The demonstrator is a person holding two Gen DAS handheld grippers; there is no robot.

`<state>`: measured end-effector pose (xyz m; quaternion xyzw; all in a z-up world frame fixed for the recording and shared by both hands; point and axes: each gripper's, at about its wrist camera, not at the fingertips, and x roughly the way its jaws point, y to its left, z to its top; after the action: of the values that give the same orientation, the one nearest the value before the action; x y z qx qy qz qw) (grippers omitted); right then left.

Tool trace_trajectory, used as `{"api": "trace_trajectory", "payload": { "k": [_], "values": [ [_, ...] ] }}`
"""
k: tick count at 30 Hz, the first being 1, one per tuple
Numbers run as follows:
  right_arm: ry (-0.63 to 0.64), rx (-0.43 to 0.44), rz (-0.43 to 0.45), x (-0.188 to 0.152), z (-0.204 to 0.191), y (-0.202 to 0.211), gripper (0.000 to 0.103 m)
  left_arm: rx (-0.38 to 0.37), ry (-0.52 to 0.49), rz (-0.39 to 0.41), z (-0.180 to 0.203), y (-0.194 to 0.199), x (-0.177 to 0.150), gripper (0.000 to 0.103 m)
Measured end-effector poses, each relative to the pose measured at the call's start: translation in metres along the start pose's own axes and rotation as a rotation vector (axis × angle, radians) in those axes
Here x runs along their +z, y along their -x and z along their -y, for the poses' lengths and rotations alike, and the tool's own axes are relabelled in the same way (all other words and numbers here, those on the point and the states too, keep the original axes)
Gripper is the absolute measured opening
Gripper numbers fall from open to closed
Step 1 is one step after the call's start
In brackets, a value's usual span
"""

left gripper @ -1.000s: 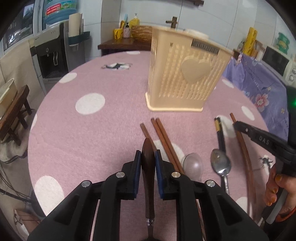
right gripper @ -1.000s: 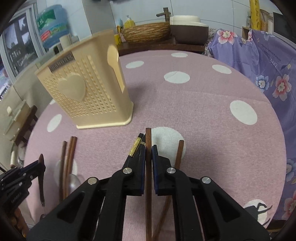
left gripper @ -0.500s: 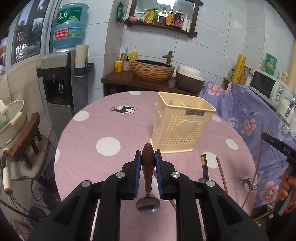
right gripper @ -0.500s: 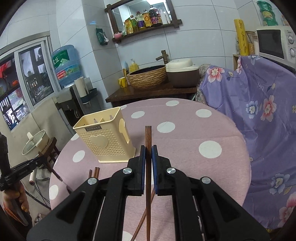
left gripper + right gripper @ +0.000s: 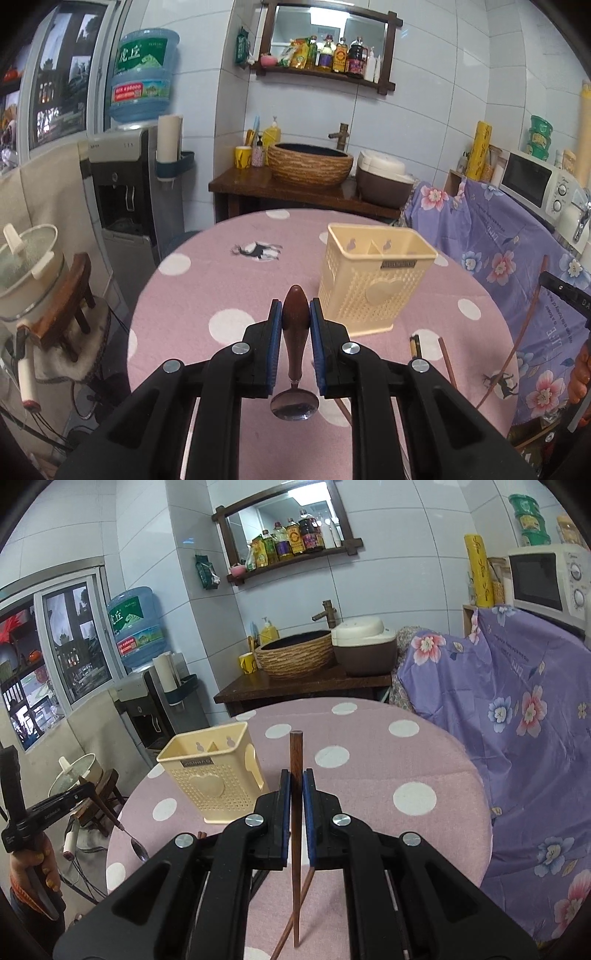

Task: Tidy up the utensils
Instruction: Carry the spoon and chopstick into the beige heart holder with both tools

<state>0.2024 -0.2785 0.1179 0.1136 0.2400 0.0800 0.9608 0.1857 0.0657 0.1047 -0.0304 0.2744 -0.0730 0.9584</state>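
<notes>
The left gripper (image 5: pixel 295 314) is held up high above the pink dotted bench (image 5: pixel 207 291), its jaws closed on the brown handle of a spoon (image 5: pixel 294 402) whose bowl hangs down. The right gripper (image 5: pixel 295 786) is up high too, jaws closed on a brown chopstick (image 5: pixel 295 760) that stands straight. The cream utensil basket (image 5: pixel 373 280), its small label too blurry to read, stands on the bench past both jaws, and more chopsticks (image 5: pixel 445 354) lie below.

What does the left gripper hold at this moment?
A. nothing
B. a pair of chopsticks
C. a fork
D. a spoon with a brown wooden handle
D: the left gripper is shut on the wooden-handled spoon, whose metal bowl hangs down toward the camera above the table.
</notes>
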Motion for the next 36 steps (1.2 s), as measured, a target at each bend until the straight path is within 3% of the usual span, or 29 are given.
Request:
{"api": "trace_trajectory", "payload": {
  "k": [5,11,16,20,28,33,36],
  "values": [
    [0.058,-0.003,0.099,0.054,-0.024,0.007,0.008,-0.007,-0.027,0.084,0.006,0.011,0.054,0.016],
    [0.065,0.052,0.231,0.14,-0.067,0.01,0.008,-0.065,-0.03,0.179,0.03,0.016,0.135,0.016],
    [0.069,0.053,0.292,0.178,-0.1,-0.013,0.008,-0.081,-0.044,0.18,0.058,-0.012,0.158,0.016],
    [0.065,0.045,0.262,0.168,-0.111,-0.046,0.008,-0.09,-0.046,0.134,0.065,-0.046,0.146,0.016],
    [0.06,0.018,0.129,0.102,-0.104,-0.112,0.008,-0.08,-0.046,0.03,0.061,-0.099,0.092,0.016],
    [0.048,0.006,0.065,0.078,-0.097,-0.137,0.008,-0.092,-0.041,-0.043,0.058,-0.123,0.066,0.016],
    [0.047,-0.008,0.074,0.073,-0.093,-0.14,0.008,-0.092,-0.037,-0.07,0.055,-0.132,0.057,0.016]
  ]
}}
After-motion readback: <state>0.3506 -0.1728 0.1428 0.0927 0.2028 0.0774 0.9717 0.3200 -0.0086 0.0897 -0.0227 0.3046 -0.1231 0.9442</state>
